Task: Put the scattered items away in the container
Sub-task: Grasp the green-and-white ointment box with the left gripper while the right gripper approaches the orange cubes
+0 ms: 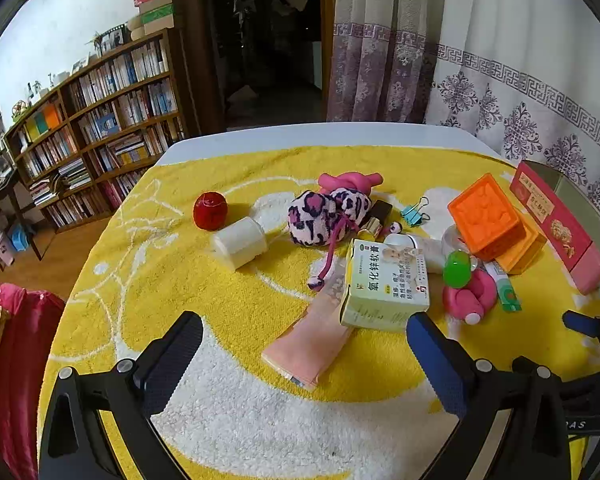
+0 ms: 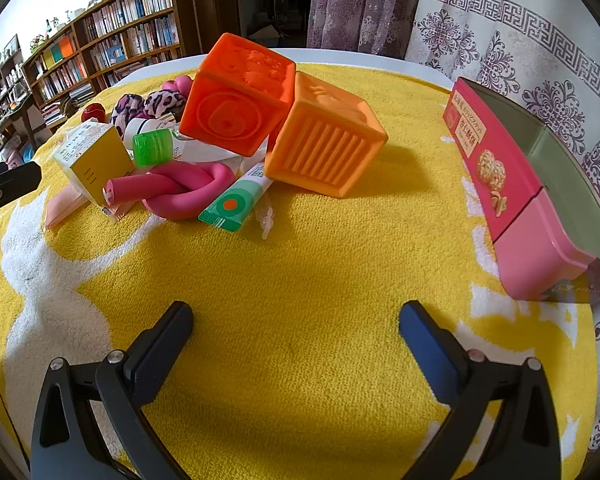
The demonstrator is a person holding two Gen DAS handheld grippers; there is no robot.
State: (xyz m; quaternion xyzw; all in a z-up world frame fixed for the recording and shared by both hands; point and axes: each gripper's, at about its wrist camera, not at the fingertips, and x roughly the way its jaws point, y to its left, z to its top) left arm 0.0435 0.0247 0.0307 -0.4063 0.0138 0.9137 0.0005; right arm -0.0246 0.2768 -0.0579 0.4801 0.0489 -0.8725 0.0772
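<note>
My left gripper (image 1: 304, 344) hangs over the yellow terry towel (image 1: 220, 288) that covers the table, its fingers (image 1: 172, 360) spread wide with nothing between them. My right gripper (image 2: 296, 340) is the same: fingers fully apart above bare nubby pile, holding nothing.

Ahead of the left fingers lies a flat, soft pink tube (image 1: 312, 344), with a pale green cardboard medicine box (image 1: 384, 284) resting across its far end. Just beyond sits a fuzzy pink-and-black leopard plush (image 1: 324, 216), a smooth white cylindrical jar (image 1: 242, 242) tipped on its side, and a glossy red apple-shaped ball (image 1: 209, 210) a little apart to the left. A small blue binder clip (image 1: 414, 211) lies past the plush.

From the right wrist view I see two rubbery embossed blocks touching: a darker orange cube (image 2: 236, 96) tilted onto the pile and a lighter orange cube (image 2: 324, 144) with ribbed side. Beside them is a knotted pink foam rod (image 2: 184, 192), a ridged translucent green cap (image 2: 154, 147) and a green-and-white tube (image 2: 236, 204).

The container, a rectangular pink tin (image 2: 512, 200) with a printed panel, stands open at the right edge of the towel, well apart from the heap; I cannot see its floor.
</note>
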